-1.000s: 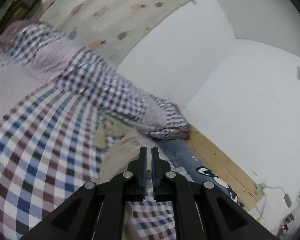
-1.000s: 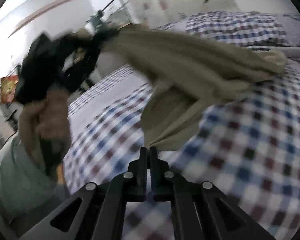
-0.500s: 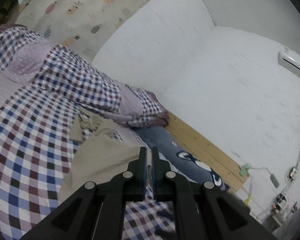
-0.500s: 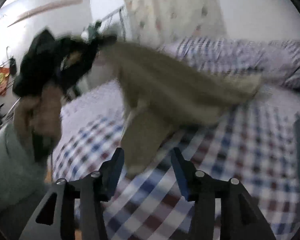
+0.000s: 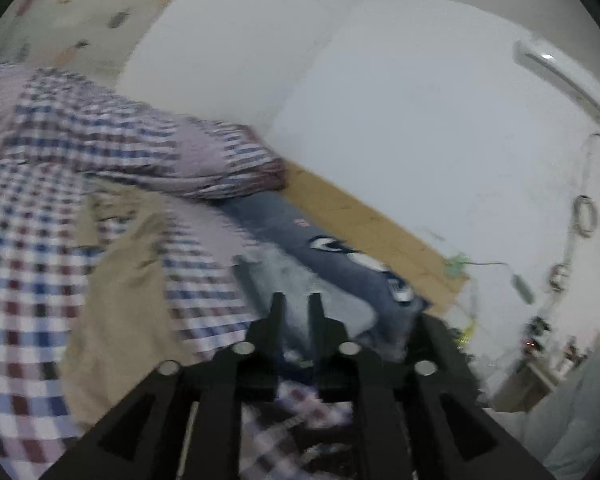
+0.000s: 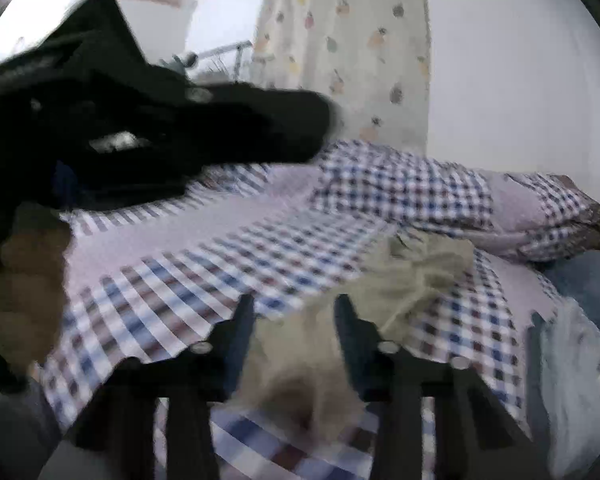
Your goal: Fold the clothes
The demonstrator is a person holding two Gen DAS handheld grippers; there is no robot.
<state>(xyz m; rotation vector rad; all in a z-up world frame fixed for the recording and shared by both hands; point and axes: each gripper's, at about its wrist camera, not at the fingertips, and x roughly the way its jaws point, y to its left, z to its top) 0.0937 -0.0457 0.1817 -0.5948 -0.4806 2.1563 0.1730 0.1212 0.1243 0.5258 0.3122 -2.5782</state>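
A beige garment [image 6: 416, 276] lies crumpled on the checked bedspread [image 6: 204, 280], free of both grippers. My right gripper [image 6: 294, 314] hovers over its near end. Its jaws are closing, and blurred beige cloth shows in the gap without the pads pressing on it. My left gripper [image 5: 297, 310] has its jaws opening, a narrow gap with nothing held between them. The beige garment [image 5: 116, 304] lies to its left on the bed. In the right wrist view the left gripper [image 6: 320, 120] hangs blurred above the bed, held by a hand [image 6: 24, 280].
Checked pillows [image 5: 140, 148] sit along the head of the bed. A blue printed cloth [image 5: 340, 248] and a pale grey cloth [image 5: 324, 292] lie by the wooden bed frame [image 5: 364, 216]. White walls stand close behind, with a patterned curtain [image 6: 340, 40] past the pillows.
The beige garment hung in the air between both shut grippers. The right one let go first, then the left opened, and the garment dropped flat onto the bed. The left view swung right.
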